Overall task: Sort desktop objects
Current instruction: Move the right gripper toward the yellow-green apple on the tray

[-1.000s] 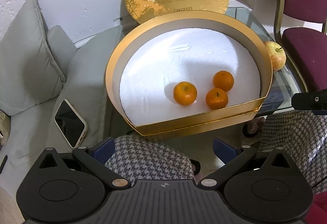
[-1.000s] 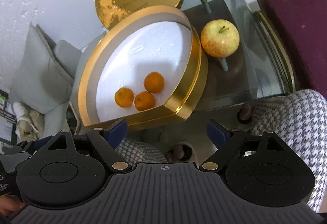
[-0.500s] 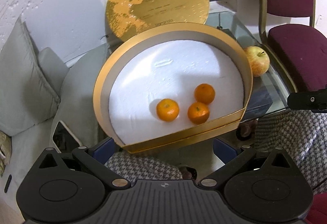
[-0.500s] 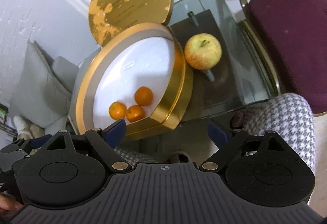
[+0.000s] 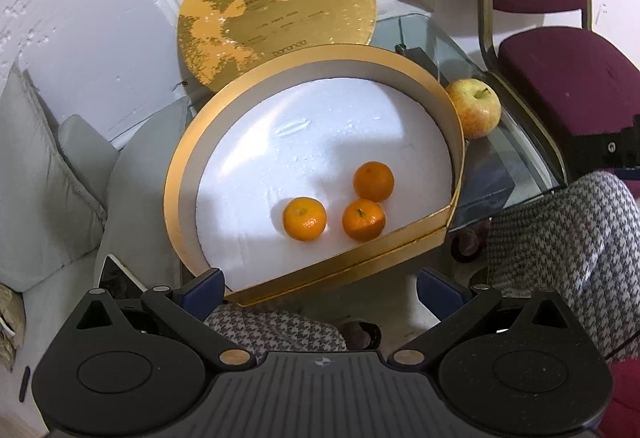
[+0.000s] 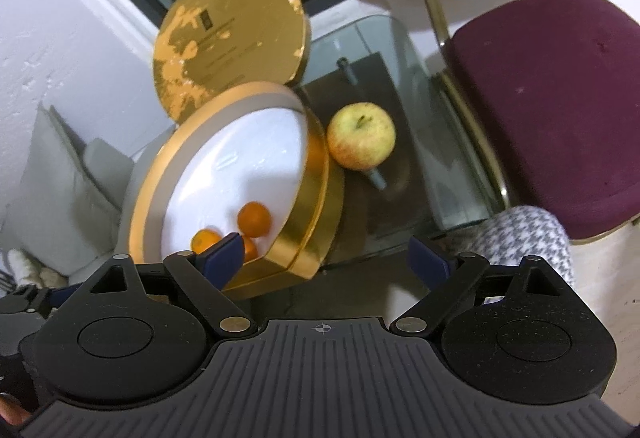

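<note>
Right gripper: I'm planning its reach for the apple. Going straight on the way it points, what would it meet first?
Probably the glass table, not the apple, which sits up and left of the right gripper line. The gold box wall lies close to its left finger. Depth is unclear.

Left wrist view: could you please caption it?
Open left gripper facing gold box holding three tangerines, apple beside it.
</note>
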The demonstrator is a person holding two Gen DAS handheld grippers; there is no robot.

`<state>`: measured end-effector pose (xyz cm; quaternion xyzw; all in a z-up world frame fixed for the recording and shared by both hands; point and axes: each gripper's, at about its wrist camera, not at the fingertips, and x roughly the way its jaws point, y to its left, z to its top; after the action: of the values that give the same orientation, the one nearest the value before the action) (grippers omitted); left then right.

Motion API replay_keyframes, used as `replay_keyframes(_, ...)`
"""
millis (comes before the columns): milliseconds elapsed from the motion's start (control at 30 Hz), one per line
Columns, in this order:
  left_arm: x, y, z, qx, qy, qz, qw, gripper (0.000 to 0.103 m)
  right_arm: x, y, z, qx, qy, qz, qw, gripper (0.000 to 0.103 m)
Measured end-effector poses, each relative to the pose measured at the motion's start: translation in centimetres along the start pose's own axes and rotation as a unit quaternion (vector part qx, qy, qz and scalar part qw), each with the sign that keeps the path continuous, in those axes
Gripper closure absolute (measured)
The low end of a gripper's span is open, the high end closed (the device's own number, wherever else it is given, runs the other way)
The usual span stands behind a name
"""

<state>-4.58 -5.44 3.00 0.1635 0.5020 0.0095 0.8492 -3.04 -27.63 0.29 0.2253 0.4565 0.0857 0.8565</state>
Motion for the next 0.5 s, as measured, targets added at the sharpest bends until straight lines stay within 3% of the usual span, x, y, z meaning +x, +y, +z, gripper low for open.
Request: replay_keyframes(500, 0.2, -1.8, 0.8, 0.023, 0.008, 0.002, 0.9997, 0.001, 1.0, -2.8, 0.1, 0.047, 0.005, 0.004, 0.999, 0.010)
